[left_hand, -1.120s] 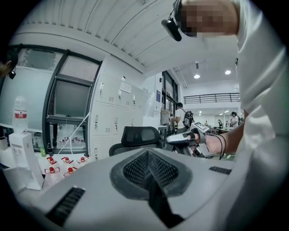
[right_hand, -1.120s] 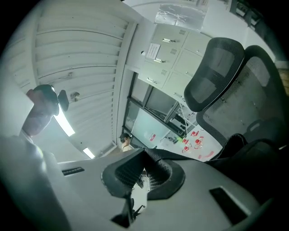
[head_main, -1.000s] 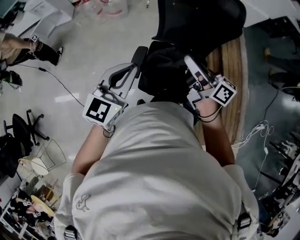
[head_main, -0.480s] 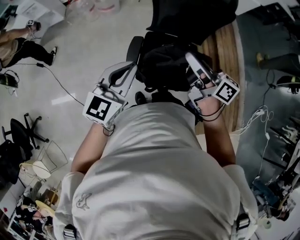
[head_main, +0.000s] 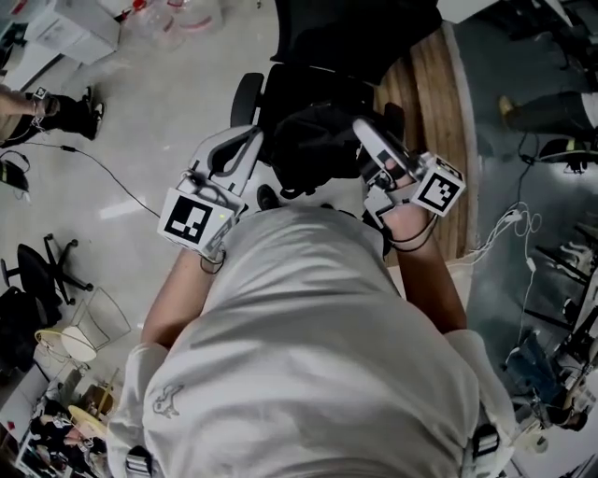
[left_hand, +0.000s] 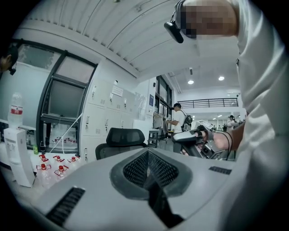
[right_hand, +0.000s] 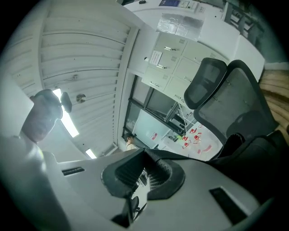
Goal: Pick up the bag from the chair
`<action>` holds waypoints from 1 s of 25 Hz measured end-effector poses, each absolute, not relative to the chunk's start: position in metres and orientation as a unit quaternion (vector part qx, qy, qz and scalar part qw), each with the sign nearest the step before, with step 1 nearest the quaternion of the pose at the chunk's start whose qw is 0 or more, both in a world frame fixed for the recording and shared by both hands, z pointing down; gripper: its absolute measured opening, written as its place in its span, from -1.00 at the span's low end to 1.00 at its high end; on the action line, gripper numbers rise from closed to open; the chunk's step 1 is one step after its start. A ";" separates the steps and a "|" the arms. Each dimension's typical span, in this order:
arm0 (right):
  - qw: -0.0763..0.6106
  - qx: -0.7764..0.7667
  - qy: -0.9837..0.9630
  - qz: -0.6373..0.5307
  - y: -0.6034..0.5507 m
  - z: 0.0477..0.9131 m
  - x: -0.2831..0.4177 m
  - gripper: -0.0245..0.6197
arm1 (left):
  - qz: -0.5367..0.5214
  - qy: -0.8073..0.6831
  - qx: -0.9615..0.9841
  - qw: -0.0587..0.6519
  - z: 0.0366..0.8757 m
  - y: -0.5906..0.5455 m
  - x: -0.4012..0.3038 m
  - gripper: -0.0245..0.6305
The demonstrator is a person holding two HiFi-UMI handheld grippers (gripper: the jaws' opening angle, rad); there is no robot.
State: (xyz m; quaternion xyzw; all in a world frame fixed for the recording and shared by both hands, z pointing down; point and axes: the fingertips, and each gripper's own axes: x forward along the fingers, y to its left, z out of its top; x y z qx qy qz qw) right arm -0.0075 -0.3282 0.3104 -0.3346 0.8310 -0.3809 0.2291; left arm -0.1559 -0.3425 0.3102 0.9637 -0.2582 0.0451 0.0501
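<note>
A black bag [head_main: 318, 145] hangs in front of my chest, between the two grippers and just this side of the black office chair [head_main: 355, 37]. My right gripper [head_main: 366, 140] reaches in at the bag's right side. In the right gripper view its jaws [right_hand: 146, 155] pinch a thin black strap [right_hand: 198, 159] that runs off to the bag's dark bulk [right_hand: 266, 158], with the chair [right_hand: 235, 94] behind. My left gripper [head_main: 245, 147] sits at the bag's left side. In the left gripper view it [left_hand: 148, 151] is shut and empty, tilted upward, facing the right gripper [left_hand: 198, 137].
A curved wooden platform [head_main: 439, 112] lies right of the chair. The chair's armrest [head_main: 246, 98] juts out left of the bag. Water bottles [head_main: 187, 14] stand on the floor beyond. A cable [head_main: 112, 182] crosses the floor at left, near a seated person [head_main: 47, 107].
The bag and both grippers have drifted slightly left and toward me. More of the chair's seat now shows beyond the bag.
</note>
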 end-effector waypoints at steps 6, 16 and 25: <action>0.221 -0.299 0.841 -0.393 -0.290 0.313 0.021 -0.82 | 0.051 -0.279 0.958 0.053 0.316 -0.308 -0.116 -0.90; 0.197 -0.239 0.858 -0.410 -0.247 0.334 0.045 -0.82 | 0.062 -0.333 0.939 0.057 0.330 -0.257 -0.085 -0.90; 0.197 -0.206 0.861 -0.421 -0.177 0.332 0.081 -0.82 | 0.076 -0.365 0.926 0.057 0.335 -0.178 -0.056 -0.90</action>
